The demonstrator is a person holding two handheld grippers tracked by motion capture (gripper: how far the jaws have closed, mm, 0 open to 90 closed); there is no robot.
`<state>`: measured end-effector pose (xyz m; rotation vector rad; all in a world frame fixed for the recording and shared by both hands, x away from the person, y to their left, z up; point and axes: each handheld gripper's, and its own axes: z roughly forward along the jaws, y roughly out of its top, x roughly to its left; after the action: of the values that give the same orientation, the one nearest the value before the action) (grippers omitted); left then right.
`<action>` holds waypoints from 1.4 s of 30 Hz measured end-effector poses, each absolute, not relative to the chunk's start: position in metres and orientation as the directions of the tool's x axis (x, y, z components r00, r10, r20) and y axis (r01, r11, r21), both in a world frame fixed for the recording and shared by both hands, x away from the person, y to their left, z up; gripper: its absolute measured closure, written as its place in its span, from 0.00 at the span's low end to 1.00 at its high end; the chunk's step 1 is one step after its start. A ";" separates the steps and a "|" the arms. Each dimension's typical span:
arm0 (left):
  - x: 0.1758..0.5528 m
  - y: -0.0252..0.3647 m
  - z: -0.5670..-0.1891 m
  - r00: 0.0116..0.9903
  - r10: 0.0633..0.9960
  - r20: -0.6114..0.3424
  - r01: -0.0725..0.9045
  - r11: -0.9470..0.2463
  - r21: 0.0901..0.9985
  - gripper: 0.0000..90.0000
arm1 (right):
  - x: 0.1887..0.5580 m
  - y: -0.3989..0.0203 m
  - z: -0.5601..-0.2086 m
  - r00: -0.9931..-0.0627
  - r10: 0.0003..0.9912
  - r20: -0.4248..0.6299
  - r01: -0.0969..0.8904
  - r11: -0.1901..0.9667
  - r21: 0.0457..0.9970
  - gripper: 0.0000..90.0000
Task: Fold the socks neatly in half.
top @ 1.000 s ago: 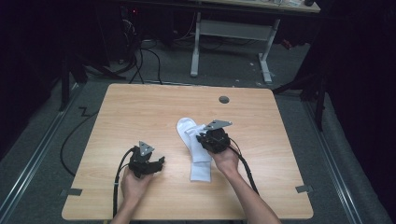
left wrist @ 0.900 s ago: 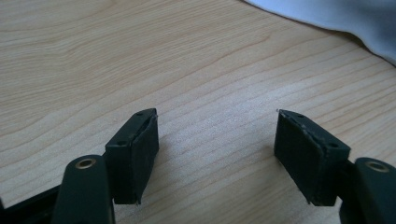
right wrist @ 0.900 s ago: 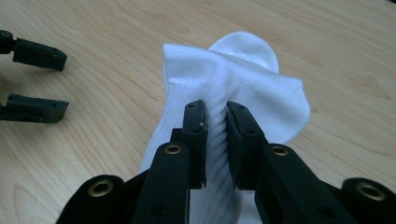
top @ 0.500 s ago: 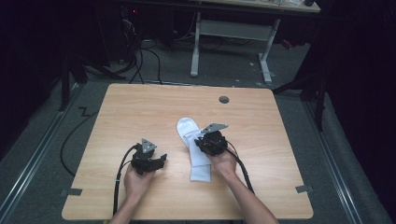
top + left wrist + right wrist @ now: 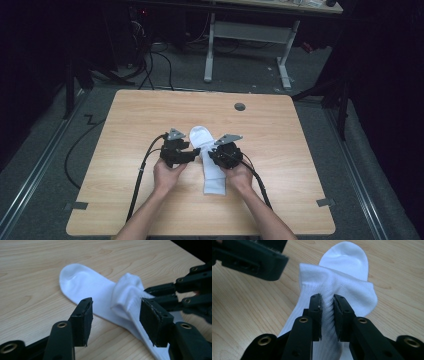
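A white sock lies on the wooden table, toe pointing away from me. My right gripper is shut on a bunched fold of the sock's ribbed cuff, lifted a little off the wood. My left gripper hovers at the sock's left side, close to the right gripper. Its jaws have just been closing and stand apart. In the left gripper view the sock lies ahead of the left gripper, with neither pad pressing on it. The right gripper is at that view's right.
A round cable hole sits near the table's far edge. Grey tape marks lie at the front corners. A black cable trails from the left gripper off the front edge. Beyond the table stand a desk's white legs and floor cables.
My left gripper has moved right and up from the table's front left to the sock's side, and its jaws have narrowed. The right gripper has kept its hold and place.
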<state>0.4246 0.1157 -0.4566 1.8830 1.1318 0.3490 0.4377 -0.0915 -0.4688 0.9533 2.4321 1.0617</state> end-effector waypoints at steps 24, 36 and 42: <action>0.446 0.108 -0.466 0.588 0.765 -0.264 0.618 -0.213 0.757 0.97 | 0.433 -0.089 -0.476 -0.732 0.681 -0.031 0.449 0.516 0.729 0.81; 0.436 0.106 -0.453 0.627 0.747 -0.221 0.546 -0.220 0.808 0.97 | 0.411 -0.106 -0.475 -0.731 0.682 -0.009 0.446 0.489 0.750 0.84; 0.426 0.102 -0.446 0.666 0.721 -0.191 0.500 -0.241 0.832 0.97 | 0.408 -0.104 -0.490 -0.735 0.678 -0.001 0.470 0.511 0.719 0.89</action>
<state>0.4264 0.1024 -0.4464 1.9046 0.9583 0.2846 0.4080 -0.1045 -0.4899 0.9660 2.4736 1.0494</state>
